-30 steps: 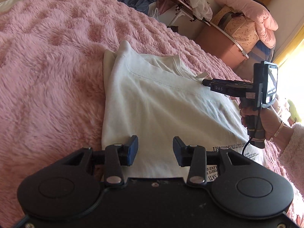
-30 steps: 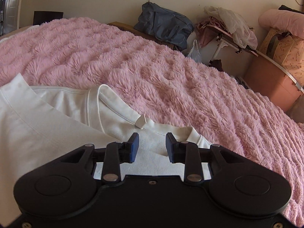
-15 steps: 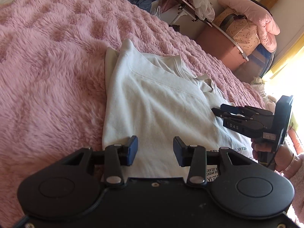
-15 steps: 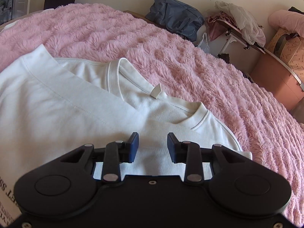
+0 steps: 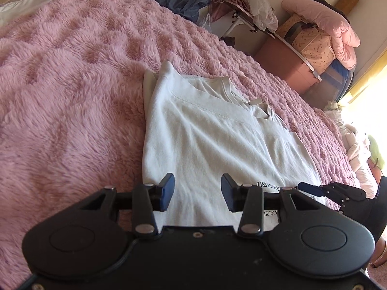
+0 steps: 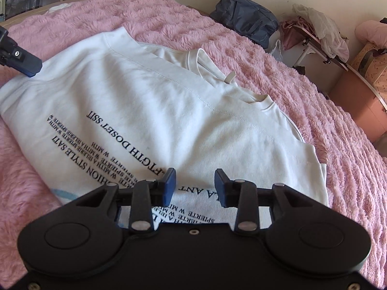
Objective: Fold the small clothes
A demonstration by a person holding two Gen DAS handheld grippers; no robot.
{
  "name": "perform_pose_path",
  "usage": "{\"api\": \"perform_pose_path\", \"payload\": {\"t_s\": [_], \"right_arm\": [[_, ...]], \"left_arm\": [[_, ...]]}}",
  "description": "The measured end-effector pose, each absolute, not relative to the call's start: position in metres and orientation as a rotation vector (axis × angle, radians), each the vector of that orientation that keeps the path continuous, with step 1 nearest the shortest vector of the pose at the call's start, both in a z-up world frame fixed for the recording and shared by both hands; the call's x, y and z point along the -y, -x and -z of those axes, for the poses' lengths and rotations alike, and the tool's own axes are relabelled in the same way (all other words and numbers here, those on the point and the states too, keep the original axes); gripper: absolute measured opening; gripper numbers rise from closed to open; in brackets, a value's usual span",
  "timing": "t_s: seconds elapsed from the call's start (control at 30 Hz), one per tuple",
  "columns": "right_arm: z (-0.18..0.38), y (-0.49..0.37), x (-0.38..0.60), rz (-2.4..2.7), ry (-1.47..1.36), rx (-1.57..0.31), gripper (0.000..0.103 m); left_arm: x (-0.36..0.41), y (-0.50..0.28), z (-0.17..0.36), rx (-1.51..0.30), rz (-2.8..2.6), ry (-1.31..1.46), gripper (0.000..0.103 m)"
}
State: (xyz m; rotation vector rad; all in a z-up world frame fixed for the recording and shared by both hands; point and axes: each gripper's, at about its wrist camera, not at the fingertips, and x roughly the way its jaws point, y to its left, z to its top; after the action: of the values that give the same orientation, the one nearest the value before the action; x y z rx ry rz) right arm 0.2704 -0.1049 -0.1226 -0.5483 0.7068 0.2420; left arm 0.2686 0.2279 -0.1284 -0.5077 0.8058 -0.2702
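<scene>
Right gripper [image 6: 195, 184] has drawn back low over the shirt [image 6: 169, 111]; both grippers' fingers spread, empty.

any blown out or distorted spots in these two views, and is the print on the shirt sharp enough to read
Left wrist view: window light at the right edge is blown out white, and fisheye curves the pink blanket. Right wrist view: evenly lit, corners vignetted black; the black print on the white shirt is sharp but upside down, and partly hidden behind the open right gripper.

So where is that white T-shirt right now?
The white T-shirt lies partly folded on the pink fluffy blanket, filling the middle of both wrist views, under the open left gripper and right gripper.
</scene>
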Motion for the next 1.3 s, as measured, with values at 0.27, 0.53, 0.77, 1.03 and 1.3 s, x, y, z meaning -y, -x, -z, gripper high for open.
{"api": "perform_pose_path", "payload": {"t_s": [0.27,0.53,0.77,1.03,1.3], "right_arm": [[0.134,-0.223,0.102,-0.286,0.557,-0.757,0.038],[0.134,-0.224,0.105,-0.255,0.523,-0.761,0.038],[0.111,-0.208,0.069,-0.366,0.449,-0.605,0.041],[0.128,-0.180,-0.044,-0.589,0.776,-0.426,0.053],[0.150,-0.180,-0.098,-0.653,0.846,-0.448,0.053]], "left_arm": [[-0.232,-0.252,0.123,-0.809,0.269,0.499,0.045],[-0.252,-0.254,0.120,-0.799,0.259,0.486,0.046],[-0.293,-0.283,0.122,-0.791,0.257,0.589,0.046],[-0.310,-0.332,0.132,-0.796,0.237,0.650,0.046],[-0.305,-0.369,0.145,-0.817,0.248,0.664,0.046]]}}
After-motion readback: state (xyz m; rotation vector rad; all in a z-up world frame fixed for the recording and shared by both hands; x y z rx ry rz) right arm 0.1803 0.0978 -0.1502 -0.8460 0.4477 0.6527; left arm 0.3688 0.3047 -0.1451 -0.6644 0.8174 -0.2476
